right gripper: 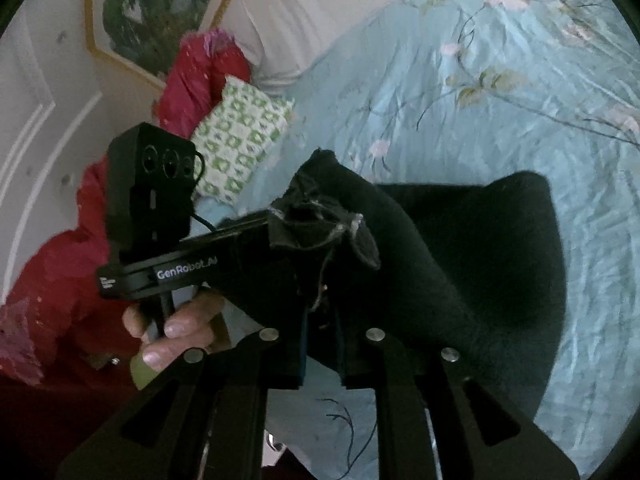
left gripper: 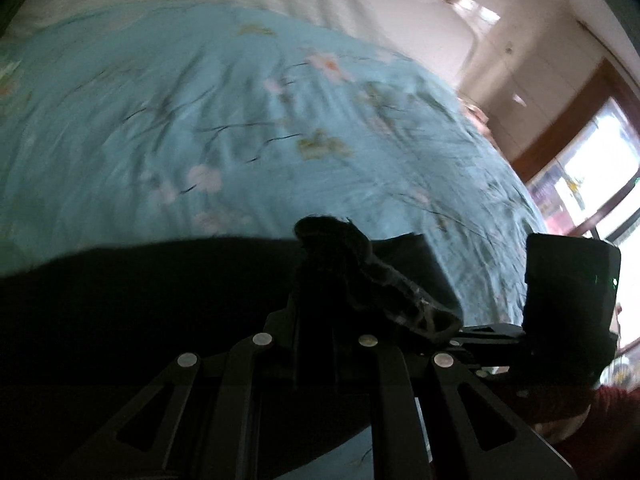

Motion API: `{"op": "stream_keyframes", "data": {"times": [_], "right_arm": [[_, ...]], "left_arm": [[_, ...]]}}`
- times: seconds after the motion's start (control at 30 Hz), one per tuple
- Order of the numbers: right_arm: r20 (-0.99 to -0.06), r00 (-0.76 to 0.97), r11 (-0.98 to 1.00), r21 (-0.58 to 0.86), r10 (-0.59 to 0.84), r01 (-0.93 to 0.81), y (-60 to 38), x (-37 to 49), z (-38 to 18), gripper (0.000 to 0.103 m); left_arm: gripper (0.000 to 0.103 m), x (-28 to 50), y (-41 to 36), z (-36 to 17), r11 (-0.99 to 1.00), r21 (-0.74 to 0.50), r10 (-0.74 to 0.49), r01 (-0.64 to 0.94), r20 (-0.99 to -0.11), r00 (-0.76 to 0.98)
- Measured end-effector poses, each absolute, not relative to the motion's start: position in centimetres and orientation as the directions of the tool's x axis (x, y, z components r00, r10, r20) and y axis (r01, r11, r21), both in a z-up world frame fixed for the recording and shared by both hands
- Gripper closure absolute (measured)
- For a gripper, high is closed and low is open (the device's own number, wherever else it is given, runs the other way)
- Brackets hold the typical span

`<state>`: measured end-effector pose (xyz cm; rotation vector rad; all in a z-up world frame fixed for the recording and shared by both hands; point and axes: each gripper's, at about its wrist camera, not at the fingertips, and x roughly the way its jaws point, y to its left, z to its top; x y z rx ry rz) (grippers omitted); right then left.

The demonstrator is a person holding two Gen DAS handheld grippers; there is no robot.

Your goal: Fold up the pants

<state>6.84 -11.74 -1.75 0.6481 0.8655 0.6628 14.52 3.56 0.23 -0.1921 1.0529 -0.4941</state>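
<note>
Right wrist view shows both grippers clamped on bunched edges of the black pants (right gripper: 460, 264): the right gripper (right gripper: 320, 320) beside the left gripper (right gripper: 288, 228), lifting the fabric over the floral bed (right gripper: 520, 100), likely to carry one end across for a fold.

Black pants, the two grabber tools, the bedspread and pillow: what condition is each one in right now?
Black pants: lifted at one bunched edge, the rest draped on the bed.
Right gripper: shut on the pants edge.
Left gripper: shut on the same bunched edge, beside the right.
Floral bedspread: spread out, lightly wrinkled.
Green-patterned pillow: lying at the bed's edge, next to red bedding.
</note>
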Motion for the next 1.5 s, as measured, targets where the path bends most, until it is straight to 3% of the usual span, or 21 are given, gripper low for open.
{"op": "stream_keyframes", "data": {"times": [0.23,0.3,0.43,0.57,0.87,0.97,1.1,1.3,1.5], "right_arm": [[-0.525,0.446,0.664,0.704,0.725,-0.251,-10.2,7.4,-2.3,0.083],[-0.518,0.435,0.654,0.710,0.736,-0.261,-10.1,7.4,-2.3,0.072],[-0.527,0.422,0.661,0.693,0.738,-0.289,-9.1,7.2,-1.8,0.062],[-0.518,0.394,0.641,0.700,0.759,-0.315,-8.2,7.1,-1.2,0.061],[-0.461,0.375,0.590,0.690,0.804,-0.419,-6.0,8.4,2.3,0.061],[-0.466,0.373,0.596,0.670,0.802,-0.442,-4.7,9.6,3.1,0.060],[-0.474,0.361,0.595,0.657,0.803,-0.462,-3.0,11.3,3.5,0.053],[-0.502,0.315,0.590,0.621,0.805,-0.516,0.1,13.6,4.0,0.053],[-0.520,0.275,0.577,0.607,0.809,-0.547,2.9,15.6,3.9,0.053]], "left_arm": [[0.091,12.2,6.2,-0.7,0.911,-0.365,-0.412,0.191,-0.799,0.438],[0.091,11.5,7.5,-0.8,0.921,-0.366,-0.384,0.133,-0.800,0.461],[0.087,10.2,9.8,-0.5,0.917,-0.397,-0.361,0.034,-0.792,0.493],[0.077,8.8,12.1,-0.2,0.907,-0.418,-0.329,-0.057,-0.785,0.525],[0.070,4.8,17.2,0.3,0.860,-0.449,-0.240,-0.240,-0.773,0.587],[0.063,3.6,19.2,0.3,0.832,-0.468,-0.218,-0.297,-0.770,0.600],[0.062,2.2,21.8,0.5,0.801,-0.471,-0.173,-0.369,-0.773,0.611],[0.054,0.3,25.8,0.4,0.744,-0.452,-0.072,-0.492,-0.786,0.614],[0.049,-0.1,29.2,-0.6,0.682,-0.473,-0.067,-0.558,-0.800,0.597]]}}
